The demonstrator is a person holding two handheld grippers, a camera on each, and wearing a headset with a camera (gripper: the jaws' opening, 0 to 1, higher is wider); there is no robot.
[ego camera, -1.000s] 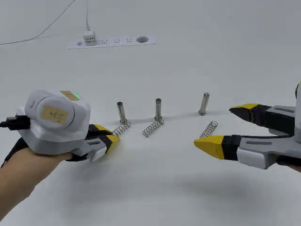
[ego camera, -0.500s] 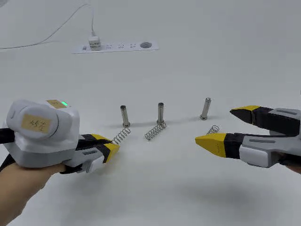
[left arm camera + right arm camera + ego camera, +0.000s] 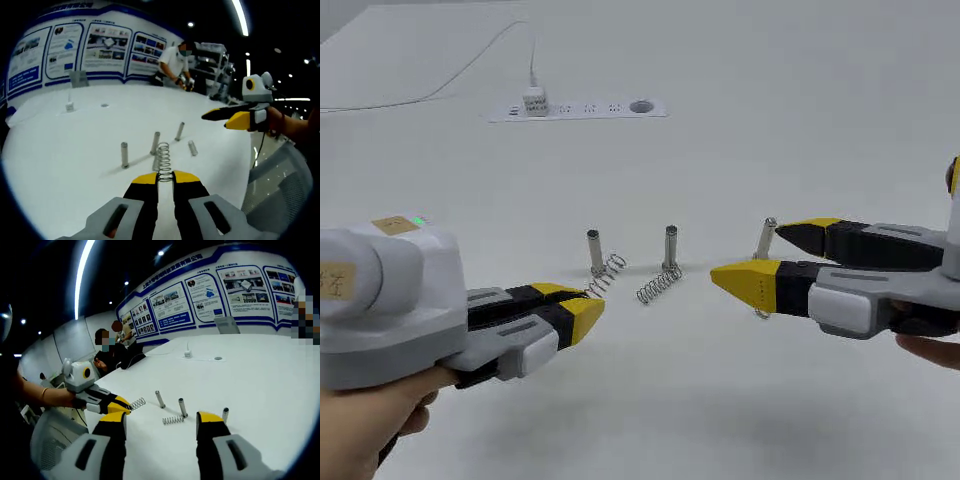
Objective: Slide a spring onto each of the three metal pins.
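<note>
The first spring is in hand and no pin wears one yet, so the job looks to be at its start: carrying a spring to a pin. The left hand-held gripper [image 3: 159, 177] is clenched, its yellow tips nearly together, pinching one end of a spring [image 3: 163, 159] that sticks out straight ahead of the jaws with its far end free. In the head view that free end sits close beside the left pin [image 3: 594, 248] but is not over it. The middle pin [image 3: 671, 243] and right pin [image 3: 768, 236] stand upright and bare on the white counter [image 3: 650, 400]. A second spring [image 3: 658, 285] lies on its side just in front of the middle pin. What seems to be the third spring [image 3: 761, 313] peeks out under the right hand-held gripper [image 3: 748, 255], mostly hidden. That gripper is released, jaws spread wide and grasping nothing, hovering near the right pin. The next move, as I judge it, calls for tipping the held spring so its open end faces down over the top of the left pin, lining up the two axes, then lowering until the coils slip on. A soft spring may bend or catch on the pin's rim.
</note>
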